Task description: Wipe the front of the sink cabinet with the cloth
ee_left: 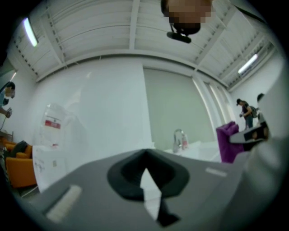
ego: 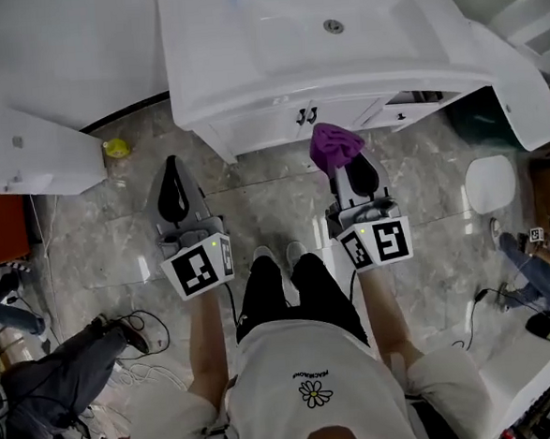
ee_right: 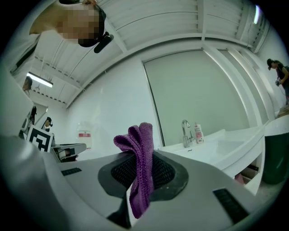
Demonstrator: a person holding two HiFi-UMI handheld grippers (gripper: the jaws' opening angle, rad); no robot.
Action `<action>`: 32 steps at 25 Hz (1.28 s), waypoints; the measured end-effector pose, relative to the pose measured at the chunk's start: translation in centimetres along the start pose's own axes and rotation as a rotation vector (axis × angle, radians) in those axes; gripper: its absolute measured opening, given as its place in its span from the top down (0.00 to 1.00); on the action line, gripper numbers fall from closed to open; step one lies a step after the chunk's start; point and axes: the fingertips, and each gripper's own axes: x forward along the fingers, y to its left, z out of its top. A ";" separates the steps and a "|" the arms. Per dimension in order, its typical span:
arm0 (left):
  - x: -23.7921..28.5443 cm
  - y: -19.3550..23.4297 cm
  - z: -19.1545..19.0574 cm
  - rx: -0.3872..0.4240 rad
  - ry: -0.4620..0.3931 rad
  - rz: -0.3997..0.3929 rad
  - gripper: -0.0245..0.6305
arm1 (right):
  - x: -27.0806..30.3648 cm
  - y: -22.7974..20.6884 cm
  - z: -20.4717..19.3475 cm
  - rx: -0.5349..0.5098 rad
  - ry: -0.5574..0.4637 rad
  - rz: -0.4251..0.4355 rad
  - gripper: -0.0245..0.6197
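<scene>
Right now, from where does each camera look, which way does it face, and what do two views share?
Head view: on the head, facing steeply down at the sink cabinet; shows torso, legs, left gripper, right gripper holding the cloth.
Left gripper view: on that gripper, tilted up along shut, empty jaws; the person's head above.
Right gripper view: likewise upward, jaws shut on the cloth.
Both gripper views share the faucet.

No print can be read.
Letters above a daisy on the white shirt [ego: 314, 375] and a red-and-white label [ee_left: 52, 122] on the white panel [ee_left: 90, 131] are too small; the left gripper [ego: 172, 172] and right gripper [ego: 346, 162] cubes carry only square code markers.
</scene>
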 end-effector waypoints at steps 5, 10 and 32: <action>2.1 -2.4 -12.4 -0.020 -0.043 0.006 0.96 | 3.6 -3.0 -11.9 0.003 -0.022 0.020 0.87; 4.3 -4.3 -27.1 -0.026 -0.108 -0.025 0.96 | 7.7 -5.6 -28.5 0.072 -0.049 0.079 0.88; 5.3 -4.8 -37.4 -0.060 -0.172 -0.023 0.96 | 15.6 2.6 -35.1 0.064 -0.020 0.359 0.88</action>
